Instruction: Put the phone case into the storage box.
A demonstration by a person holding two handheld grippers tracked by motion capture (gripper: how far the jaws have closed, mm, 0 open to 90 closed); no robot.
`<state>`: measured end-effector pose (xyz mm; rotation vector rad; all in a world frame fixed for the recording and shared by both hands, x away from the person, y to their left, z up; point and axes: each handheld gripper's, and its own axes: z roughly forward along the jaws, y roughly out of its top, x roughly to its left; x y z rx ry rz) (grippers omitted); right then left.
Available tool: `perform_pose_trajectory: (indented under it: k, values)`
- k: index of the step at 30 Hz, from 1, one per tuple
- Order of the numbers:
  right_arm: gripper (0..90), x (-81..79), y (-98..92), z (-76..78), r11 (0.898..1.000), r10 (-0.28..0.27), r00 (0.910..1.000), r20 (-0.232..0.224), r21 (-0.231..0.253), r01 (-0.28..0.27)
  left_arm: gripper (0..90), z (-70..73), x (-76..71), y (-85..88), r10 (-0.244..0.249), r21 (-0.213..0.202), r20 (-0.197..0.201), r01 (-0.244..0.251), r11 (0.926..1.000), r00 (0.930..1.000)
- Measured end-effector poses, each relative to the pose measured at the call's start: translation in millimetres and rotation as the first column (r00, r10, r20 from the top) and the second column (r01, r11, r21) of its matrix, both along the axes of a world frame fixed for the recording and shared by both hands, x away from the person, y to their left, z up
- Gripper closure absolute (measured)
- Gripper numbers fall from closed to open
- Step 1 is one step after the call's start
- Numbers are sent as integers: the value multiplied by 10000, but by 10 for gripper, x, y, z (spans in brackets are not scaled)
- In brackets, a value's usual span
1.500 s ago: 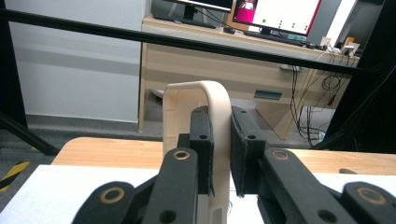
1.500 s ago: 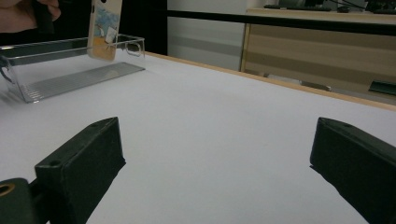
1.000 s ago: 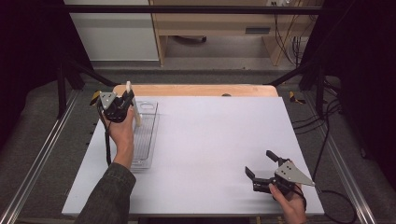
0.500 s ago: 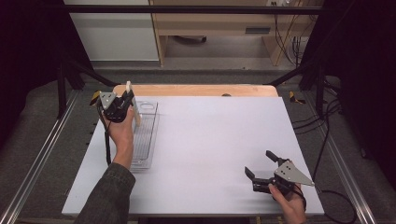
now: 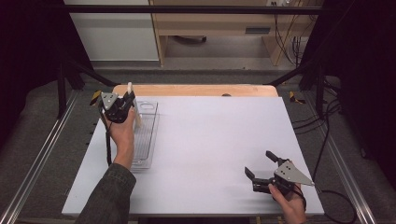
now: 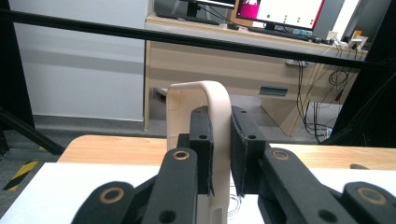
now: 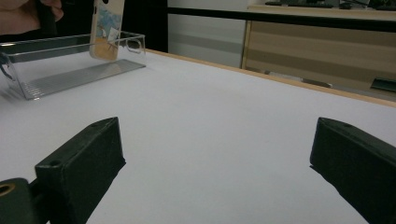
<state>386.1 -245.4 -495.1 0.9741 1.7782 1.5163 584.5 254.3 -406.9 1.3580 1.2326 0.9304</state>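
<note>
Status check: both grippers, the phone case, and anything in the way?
Left gripper shut on cream phone case, held upright over clear plastic bin. Right gripper open, empty, resting on white table. Nothing in the way.

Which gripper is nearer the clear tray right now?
Left. The left gripper is over the tray, shut on a phone case. The right gripper sits open at the table's near right corner.
</note>
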Motion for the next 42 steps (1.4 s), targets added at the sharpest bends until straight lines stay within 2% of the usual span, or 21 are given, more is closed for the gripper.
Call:
perform_pose_trajectory:
  k: [11, 21, 26, 31, 34, 42]
  values:
    - [27, -1, -2, -1, 10000, -6, 10000, -16, 13, 6, 797, -13, 8, -4, 49, -27, -71, -50, 10000, 10000]
    - [27, 1, -9, -4, 9999, 1, 10000, -84, 153, 0, 796, -23, 21, -50, -128, -168, -110, 126, 9998, 9999]
    - [27, 3, -10, -6, 9999, 0, 10000, -96, 137, 1, 796, -33, 33, -76, -215, -515, -182, 205, 9985, 9996]
    - [27, 3, -9, -8, 9999, 8, 9999, -129, 162, -6, 796, -42, 43, -113, -353, -594, -211, 340, 9977, 9992]
    - [27, 3, -7, -8, 9999, 14, 9999, -144, 165, -11, 798, -49, 49, -119, -435, -846, -248, 412, 9956, 9987]
    - [27, 1, -7, -5, 9999, 17, 9999, -166, 165, -14, 801, -59, 64, -138, -447, -1137, -284, 412, 9927, 9986]
